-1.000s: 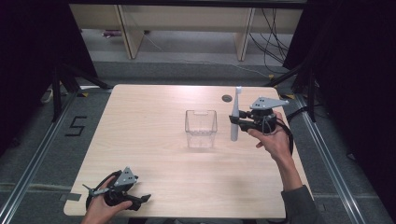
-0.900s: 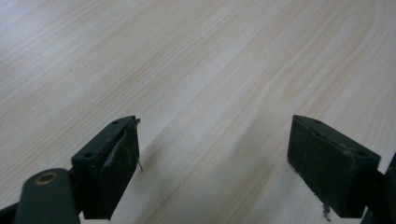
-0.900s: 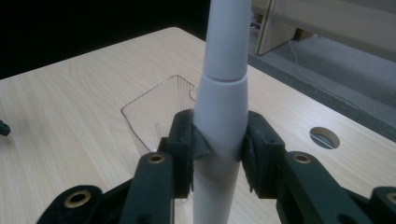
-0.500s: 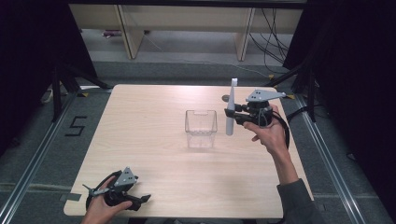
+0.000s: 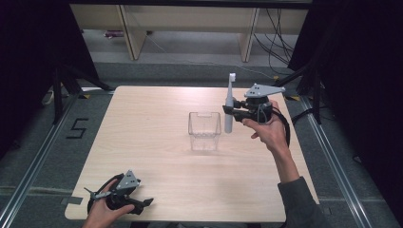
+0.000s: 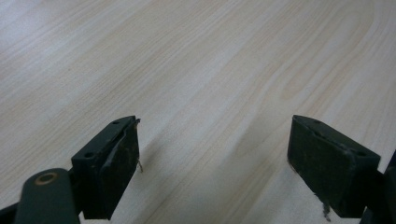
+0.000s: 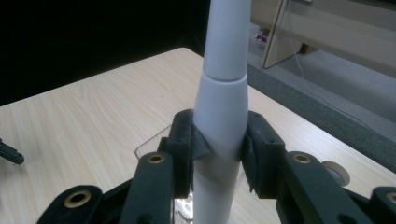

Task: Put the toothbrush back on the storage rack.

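Note:
A white electric toothbrush (image 5: 229, 107) stands upright in the air, brush head up, just right of a clear plastic box (image 5: 205, 129) at mid-table. My right gripper (image 5: 230, 112) is shut on its handle; in the right gripper view both pads press the white handle (image 7: 219, 126) from either side, and the box's rim (image 7: 149, 144) shows below. My left gripper (image 5: 142, 205) rests near the table's front left corner, held by a hand. Its jaws stand wide apart over bare wood in the left gripper view (image 6: 215, 163), with nothing between them.
The light wooden table (image 5: 142, 123) has a small round disc (image 7: 337, 172) near its far right edge. Shelving and cables lie on the floor beyond the far edge. Metal rails run along both sides of the table.
The right gripper has lifted the toothbrush higher beside the box and shifted slightly. The left gripper has stayed in place.

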A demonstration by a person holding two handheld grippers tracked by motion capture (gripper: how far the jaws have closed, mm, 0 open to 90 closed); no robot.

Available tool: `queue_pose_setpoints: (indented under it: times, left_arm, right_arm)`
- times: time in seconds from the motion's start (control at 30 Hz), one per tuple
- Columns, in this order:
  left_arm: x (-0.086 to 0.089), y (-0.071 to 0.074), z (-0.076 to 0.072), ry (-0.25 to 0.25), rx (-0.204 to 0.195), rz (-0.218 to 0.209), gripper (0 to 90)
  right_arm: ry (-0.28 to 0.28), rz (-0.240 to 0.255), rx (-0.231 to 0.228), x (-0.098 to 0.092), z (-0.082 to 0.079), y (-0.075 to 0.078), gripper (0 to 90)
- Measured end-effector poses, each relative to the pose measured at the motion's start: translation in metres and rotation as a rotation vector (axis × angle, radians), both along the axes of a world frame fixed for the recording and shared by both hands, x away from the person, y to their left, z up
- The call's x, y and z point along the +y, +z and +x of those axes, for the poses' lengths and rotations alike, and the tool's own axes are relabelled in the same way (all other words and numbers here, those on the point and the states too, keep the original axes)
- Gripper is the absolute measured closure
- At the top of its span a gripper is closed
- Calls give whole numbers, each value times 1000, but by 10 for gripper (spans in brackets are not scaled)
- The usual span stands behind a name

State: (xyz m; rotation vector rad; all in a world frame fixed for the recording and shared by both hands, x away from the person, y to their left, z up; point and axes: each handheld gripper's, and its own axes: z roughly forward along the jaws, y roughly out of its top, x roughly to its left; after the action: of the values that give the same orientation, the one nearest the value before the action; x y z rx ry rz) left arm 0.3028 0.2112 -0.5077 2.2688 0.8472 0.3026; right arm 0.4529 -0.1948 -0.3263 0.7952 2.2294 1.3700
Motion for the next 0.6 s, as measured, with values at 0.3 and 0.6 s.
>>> queue_pose_setpoints:
  times: [0.3,0.6]
  left_arm:
    - [0,0,-1,3,1,-1,164]
    - [0,0,-1,1,0,-2,164]
  right_arm:
    - [31,0,11,19,5,2,671]
    - [48,-12,34,32,15,-3,670]
